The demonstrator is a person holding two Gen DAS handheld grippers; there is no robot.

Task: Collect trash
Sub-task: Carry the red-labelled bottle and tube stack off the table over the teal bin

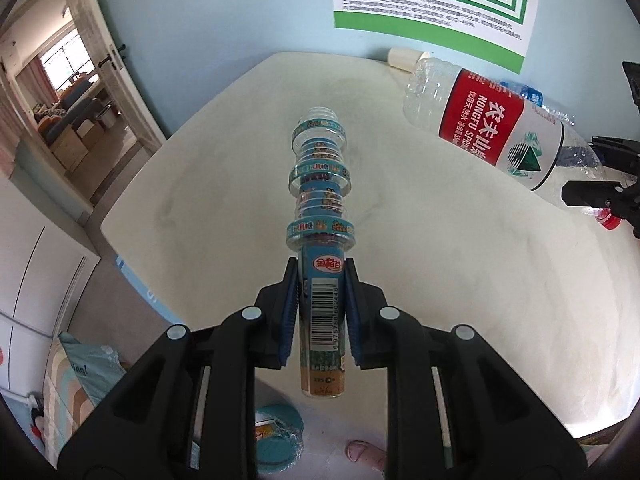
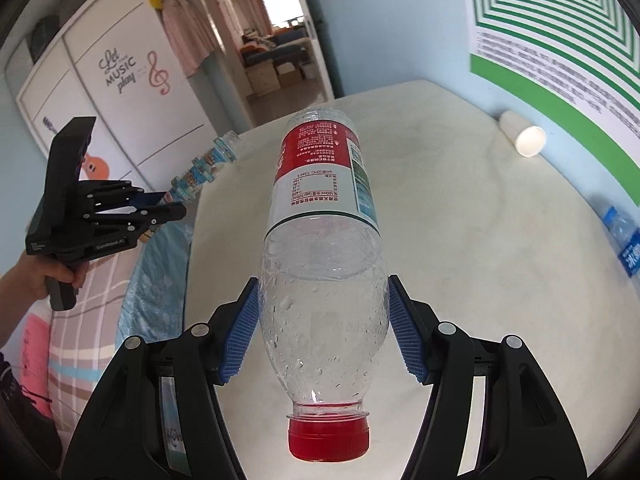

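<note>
Left gripper point(image 1: 321, 304): jaws clamped on the ridged bottle's point(image 1: 320, 184) barcode end, above the table point(image 1: 440, 280).
Right gripper point(image 2: 323, 322): jaws clamped on the water bottle point(image 2: 324, 216), red cap point(image 2: 329, 438) toward the camera, above the table.
Water bottle label: red, "NONGFU SPRING".
Table's far edge: a white cup point(image 2: 524, 134) on its side by the green poster point(image 2: 560, 40).
Wardrobe point(image 2: 120, 92), left of table: "Let MUSIC play".

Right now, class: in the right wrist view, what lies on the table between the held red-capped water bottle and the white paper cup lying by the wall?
Nothing: between the water bottle and the paper cup, only bare table shows in the right wrist view.
</note>
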